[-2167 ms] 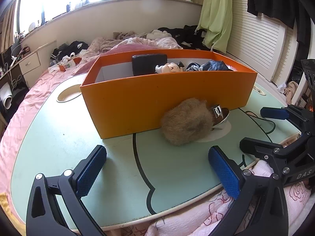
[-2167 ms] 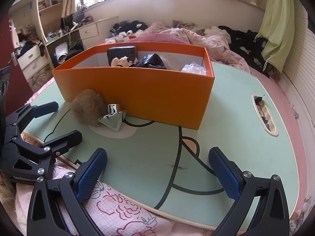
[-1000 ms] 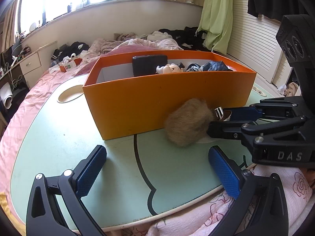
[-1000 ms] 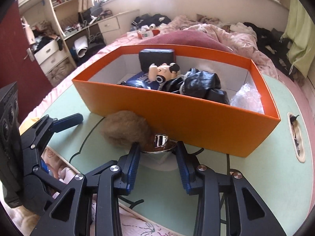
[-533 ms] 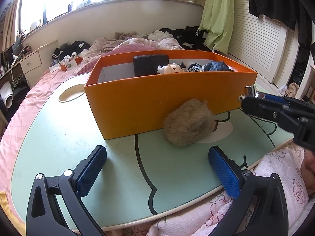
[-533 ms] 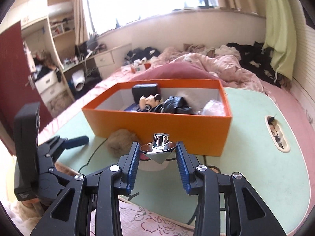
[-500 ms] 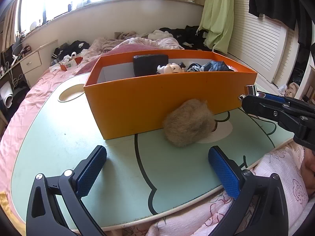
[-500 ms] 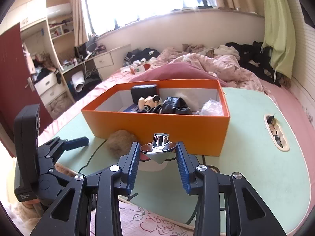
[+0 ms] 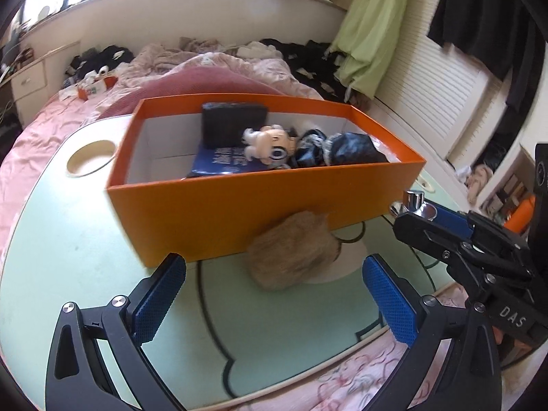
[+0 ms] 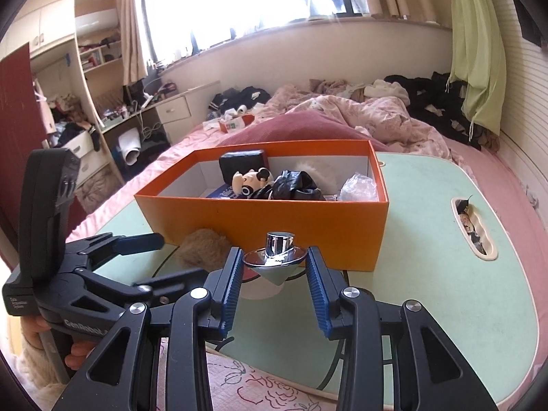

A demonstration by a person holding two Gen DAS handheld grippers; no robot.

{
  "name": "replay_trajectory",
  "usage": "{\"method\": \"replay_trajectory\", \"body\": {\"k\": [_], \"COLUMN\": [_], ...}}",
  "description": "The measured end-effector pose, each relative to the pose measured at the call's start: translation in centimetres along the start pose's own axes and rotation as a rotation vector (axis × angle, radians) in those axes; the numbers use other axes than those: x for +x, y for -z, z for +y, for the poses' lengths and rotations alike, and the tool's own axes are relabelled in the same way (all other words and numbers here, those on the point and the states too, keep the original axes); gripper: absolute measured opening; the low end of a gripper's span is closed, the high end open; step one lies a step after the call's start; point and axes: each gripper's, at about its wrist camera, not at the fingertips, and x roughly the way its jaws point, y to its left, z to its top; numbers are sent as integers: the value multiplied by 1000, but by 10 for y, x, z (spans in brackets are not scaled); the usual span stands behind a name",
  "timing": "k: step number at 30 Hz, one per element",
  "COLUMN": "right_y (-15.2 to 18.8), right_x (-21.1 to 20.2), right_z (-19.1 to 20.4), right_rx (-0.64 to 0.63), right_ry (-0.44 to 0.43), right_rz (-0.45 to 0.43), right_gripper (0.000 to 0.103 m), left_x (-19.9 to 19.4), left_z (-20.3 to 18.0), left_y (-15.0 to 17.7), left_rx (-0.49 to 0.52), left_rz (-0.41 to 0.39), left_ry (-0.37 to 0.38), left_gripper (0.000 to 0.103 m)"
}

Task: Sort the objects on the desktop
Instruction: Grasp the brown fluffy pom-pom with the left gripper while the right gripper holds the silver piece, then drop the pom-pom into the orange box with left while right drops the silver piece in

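Note:
My right gripper is shut on a shiny metal cone-shaped top, held above the green table in front of the orange box. In the left wrist view the same right gripper shows at the right with the metal top in it. My left gripper stands open over the table, nothing between its pads. A tan fur ball lies against the orange box just beyond it. The box holds a black case, a plush toy, a blue booklet and dark bags.
A round cut-out sits in the table at the far left, an oblong one at the right. Pink bedding borders the table's near edge. A cluttered bed, a desk and shelves lie beyond.
The right gripper has lifted the metal top off the table and drawn it back from the box. The left gripper has risen and tilted, seeing more of the box's inside.

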Motion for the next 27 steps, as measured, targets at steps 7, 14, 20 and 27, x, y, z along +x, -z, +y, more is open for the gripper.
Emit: {"method": "replay_trajectory", "body": {"k": [7, 14, 20, 27], "right_y": [1, -1, -24, -70], "right_x": [-1, -9, -21, 17], "right_z": [-9, -2, 6, 10], "right_rx": [44, 27, -14, -17], "right_ry": [-12, 8, 21, 25], "right_rz": [4, -23, -78, -54], "right_gripper": [37, 36, 36, 36], "left_x": [12, -5, -52, -27], "left_z": [-6, -7, 2, 24], "left_y": [-5, 10, -15, -80], "left_rx": [1, 21, 13, -54], "left_rz": [46, 11, -127, -98], "left_ry": [-30, 1, 10, -10], "left_gripper": [71, 44, 44, 44]}}
